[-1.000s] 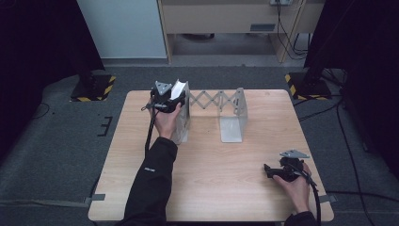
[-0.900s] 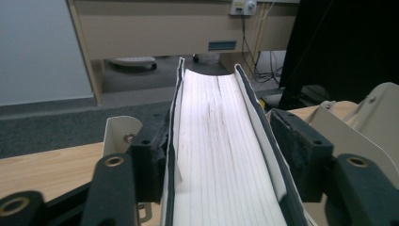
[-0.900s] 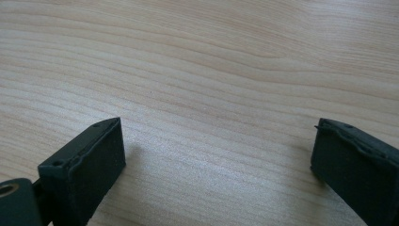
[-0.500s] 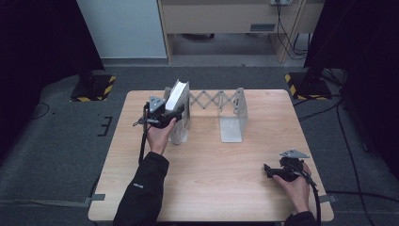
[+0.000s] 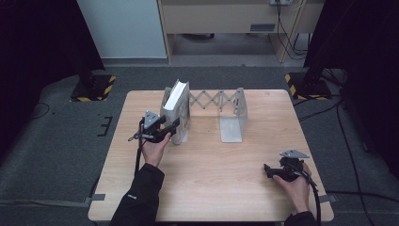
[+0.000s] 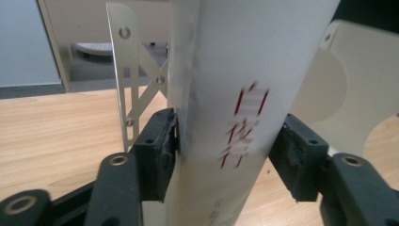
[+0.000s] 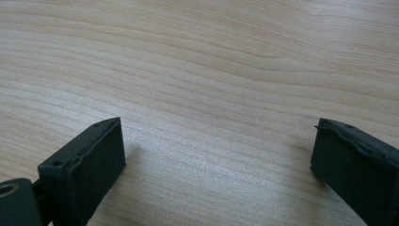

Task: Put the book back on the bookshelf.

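Note:
A white book [image 5: 177, 100] with red characters on its spine [image 6: 244, 84] stands on end at the left plate of a metal expanding book rack [image 5: 232, 116]. My left gripper [image 5: 174, 126] reaches its spine low down from the near side. Its jaws have just been closing, and both black pads [image 6: 162, 141] press the book's two sides, so it is shut on the book [image 6: 229, 146]. My right gripper [image 5: 268, 170] lies near the table's front right, jaws open [image 7: 216, 155], with bare wood between them.
The rack's scissor links [image 5: 212, 100] and right plate [image 5: 238, 102] stand at the back middle of the wooden table [image 5: 211, 188]. Its left plate [image 6: 123, 70] rises just behind the book. Dark floor and yellow-black stand feet [image 5: 96, 88] surround the table.
My left hand came down from the book's top toward the near side and now grips the spine lower. The right hand has not moved.

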{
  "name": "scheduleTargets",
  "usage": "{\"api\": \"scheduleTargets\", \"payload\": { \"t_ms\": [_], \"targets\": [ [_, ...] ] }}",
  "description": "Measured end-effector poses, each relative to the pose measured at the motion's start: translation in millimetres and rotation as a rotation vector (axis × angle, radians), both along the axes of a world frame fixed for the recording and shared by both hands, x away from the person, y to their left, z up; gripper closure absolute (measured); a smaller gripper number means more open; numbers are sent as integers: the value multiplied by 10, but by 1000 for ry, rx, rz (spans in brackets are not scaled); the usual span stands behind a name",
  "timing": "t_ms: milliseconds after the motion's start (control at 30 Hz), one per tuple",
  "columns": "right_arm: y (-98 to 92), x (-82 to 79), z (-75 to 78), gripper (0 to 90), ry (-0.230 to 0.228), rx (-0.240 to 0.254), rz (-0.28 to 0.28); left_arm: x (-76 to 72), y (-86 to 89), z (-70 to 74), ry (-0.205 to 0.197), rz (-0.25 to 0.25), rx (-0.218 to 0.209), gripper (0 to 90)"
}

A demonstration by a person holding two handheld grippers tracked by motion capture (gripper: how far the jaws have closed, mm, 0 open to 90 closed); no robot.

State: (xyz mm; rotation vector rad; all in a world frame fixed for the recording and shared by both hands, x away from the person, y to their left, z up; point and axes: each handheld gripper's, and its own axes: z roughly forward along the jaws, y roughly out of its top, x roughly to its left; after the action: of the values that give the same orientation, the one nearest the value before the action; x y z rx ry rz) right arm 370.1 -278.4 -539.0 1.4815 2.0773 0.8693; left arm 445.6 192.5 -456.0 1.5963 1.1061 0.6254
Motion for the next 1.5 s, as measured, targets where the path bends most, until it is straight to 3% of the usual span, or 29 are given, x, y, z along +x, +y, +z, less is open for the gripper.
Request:
{"api": "scheduleTargets", "payload": {
  "t_ms": [133, 433, 567, 700, 967, 1500],
  "targets": [
    [0, 0, 0, 38, 0, 0, 1, -5, -10, -40, -13, 12, -11, 455],
    [-1, 1, 0, 38, 0, -1, 1, -19, -57, -26, 1, 34, -26, 460],
    [1, 1, 0, 38, 0, -1, -1, -13, -56, -40, -8, 6, -30, 446],
    [2, 1, 0, 37, 0, -1, -1, -44, -20, -86, -18, -23, -60, 427],
    [2, 1, 0, 38, 0, -1, -1, -98, -25, -96, -9, -44, -46, 444],
    [2, 1, 0, 39, -1, -2, -1, -34, -229, -115, -26, -52, -31, 411]
  ]
}}
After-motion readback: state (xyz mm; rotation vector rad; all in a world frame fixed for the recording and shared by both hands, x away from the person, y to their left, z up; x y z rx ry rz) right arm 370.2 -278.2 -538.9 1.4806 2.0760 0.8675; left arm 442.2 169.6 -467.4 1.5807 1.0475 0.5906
